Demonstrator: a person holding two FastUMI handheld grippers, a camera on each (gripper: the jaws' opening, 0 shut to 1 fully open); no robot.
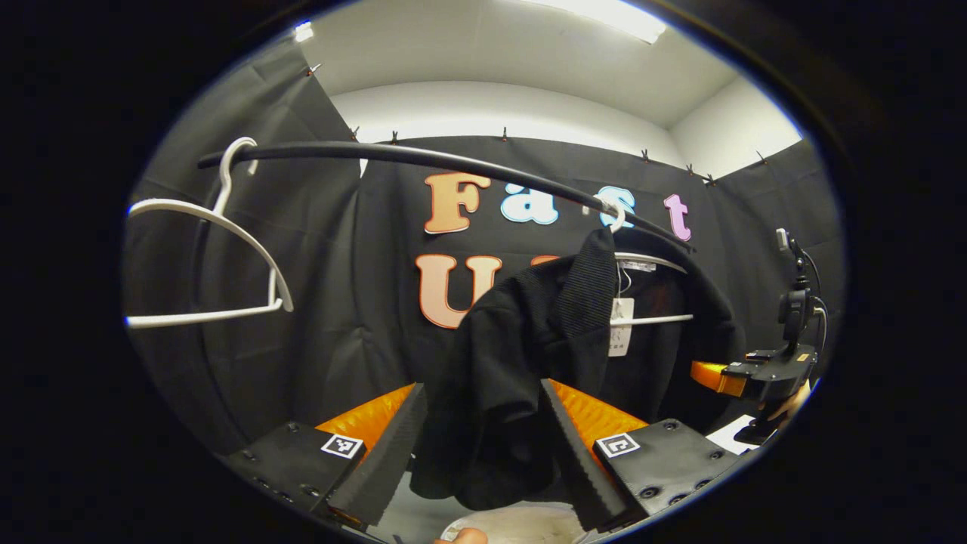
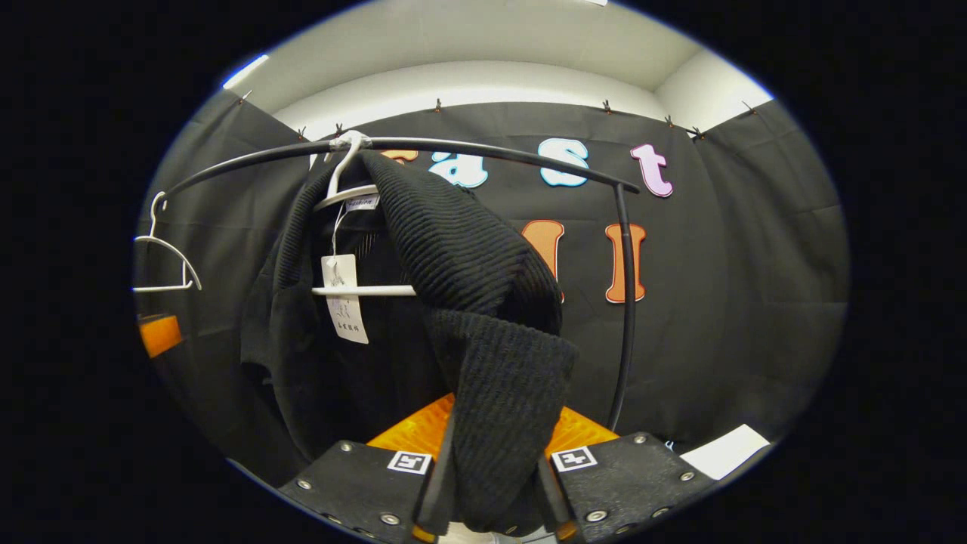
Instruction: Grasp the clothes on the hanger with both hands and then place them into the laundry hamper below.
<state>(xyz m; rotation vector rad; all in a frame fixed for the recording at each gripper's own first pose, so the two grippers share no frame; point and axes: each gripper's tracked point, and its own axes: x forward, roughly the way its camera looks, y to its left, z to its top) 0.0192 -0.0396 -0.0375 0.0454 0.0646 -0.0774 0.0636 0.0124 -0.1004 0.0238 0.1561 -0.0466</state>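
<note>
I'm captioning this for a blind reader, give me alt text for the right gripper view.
The right tongs grip a hanging fold of a black knit garment. It is draped over a white hanger on a curved black rail, a paper tag dangling beside it.

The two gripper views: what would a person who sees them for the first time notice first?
First, the black knitted garment hanging from a white hanger on the dark rail. In the right gripper view, the right gripper is closed on a hanging fold of it. In the left gripper view, the left gripper has its fingers spread on both sides of the cloth, and an empty white hanger hangs at the left.
</note>
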